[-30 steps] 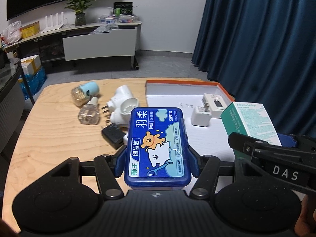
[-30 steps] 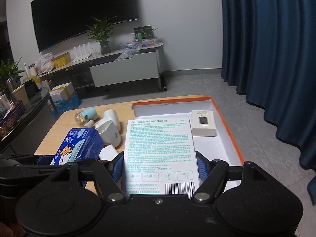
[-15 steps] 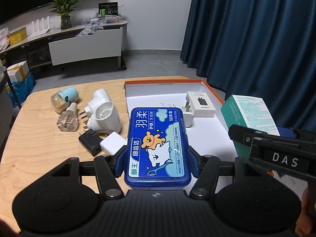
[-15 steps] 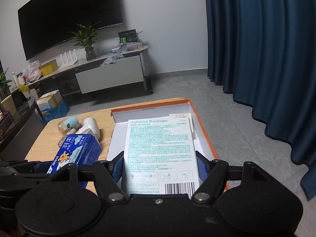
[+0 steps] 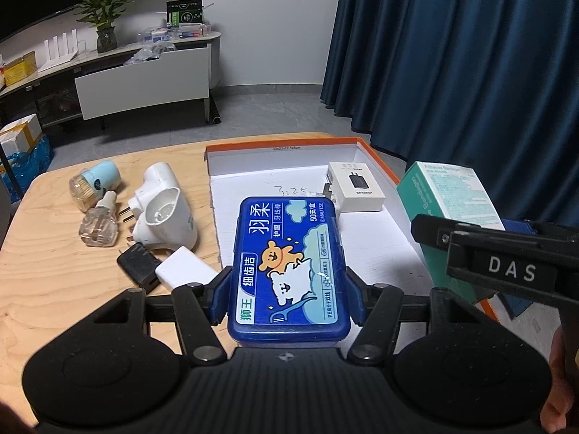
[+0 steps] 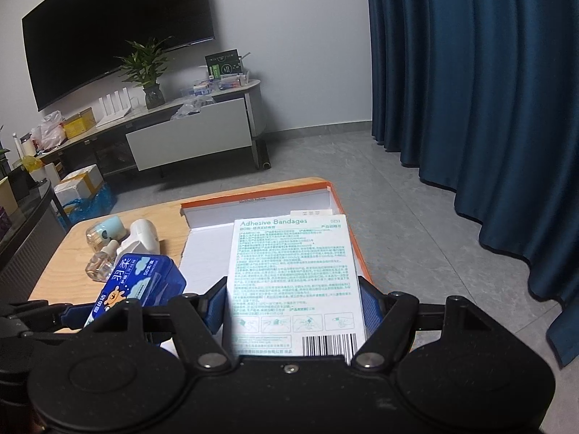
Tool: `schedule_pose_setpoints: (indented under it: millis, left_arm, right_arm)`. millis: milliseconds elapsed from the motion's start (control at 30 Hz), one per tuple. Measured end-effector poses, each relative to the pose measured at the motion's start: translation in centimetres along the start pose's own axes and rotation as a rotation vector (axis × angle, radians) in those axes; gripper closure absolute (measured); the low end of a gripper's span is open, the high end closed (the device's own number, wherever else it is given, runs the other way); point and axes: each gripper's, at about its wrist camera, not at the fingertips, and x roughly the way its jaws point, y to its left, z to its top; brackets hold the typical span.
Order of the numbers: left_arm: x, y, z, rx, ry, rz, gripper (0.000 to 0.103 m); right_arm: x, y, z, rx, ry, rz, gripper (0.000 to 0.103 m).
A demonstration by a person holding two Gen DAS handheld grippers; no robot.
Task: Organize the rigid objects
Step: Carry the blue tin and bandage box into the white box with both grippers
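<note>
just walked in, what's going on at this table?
A person is sorting small items into an orange-rimmed box lid. The left hand-held gripper is clamped on a blue floss-pick case, the right hand-held gripper on an adhesive bandage box, both held over the lid. A white charger box already lies inside; plugs and bottles remain on the wooden table.

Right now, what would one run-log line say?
left fingers: gripping blue floss case | right fingers: gripping bandage box | both above orange tray
</note>
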Motion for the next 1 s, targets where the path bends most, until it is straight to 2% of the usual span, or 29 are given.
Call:
schedule_pose_setpoints:
  millis: [767,1000]
  left_arm:
    - [4.4,-0.8,0.9,-0.006,0.052,-0.017,0.041]
    - [5.2,-1.0,0.9,-0.004,0.07,-0.027,0.041]
  right_arm:
    - [5.4,-0.9,1.8,-0.031,0.066,-0.013,0.018]
    - [5.2,-1.5,2.5,-0.029,0.026,-0.028,0.016]
